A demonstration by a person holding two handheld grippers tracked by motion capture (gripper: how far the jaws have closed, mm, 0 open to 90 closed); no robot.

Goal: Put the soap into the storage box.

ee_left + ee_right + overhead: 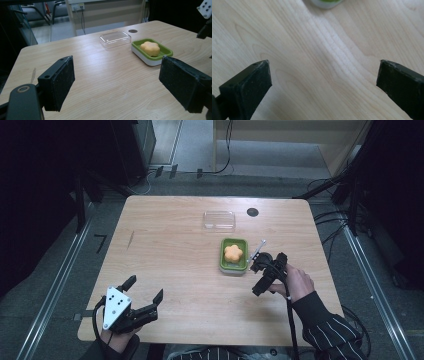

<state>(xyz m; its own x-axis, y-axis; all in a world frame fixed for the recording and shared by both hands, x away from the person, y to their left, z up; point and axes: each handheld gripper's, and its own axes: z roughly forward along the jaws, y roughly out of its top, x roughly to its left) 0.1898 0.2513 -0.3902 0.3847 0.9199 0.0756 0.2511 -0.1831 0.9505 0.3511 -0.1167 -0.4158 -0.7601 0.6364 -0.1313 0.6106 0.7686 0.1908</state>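
Right gripper (pixel 259 265) is hovering just beside the green soap dish (pixel 233 255), jaws spread wide and holding nothing; in its own view the two black pads (pixel 247 87) are framing bare wood, with a sliver of the dish (pixel 325 3) at the top edge. Judging by that, it is tilting down at the desk (pixel 175 250) in front of the dish rather than at the dish itself.

Left gripper (pixel 146 296) is sitting near the front-left edge of the desk, well apart from everything, jaws likewise gaping and empty. Its view is looking across the desk toward the dish (pixel 152 52), which suggests it is waiting in reserve.

Orange flower-shaped soap (pixel 233 253) is lying in the middle of the dish, upright and flat. Clear plastic lid (pixel 219 219) is resting on the desk just behind the dish, apart from it, so the dish is standing uncovered.

Likely reading: the right side is working the dish; the lid is lying close by for covering.
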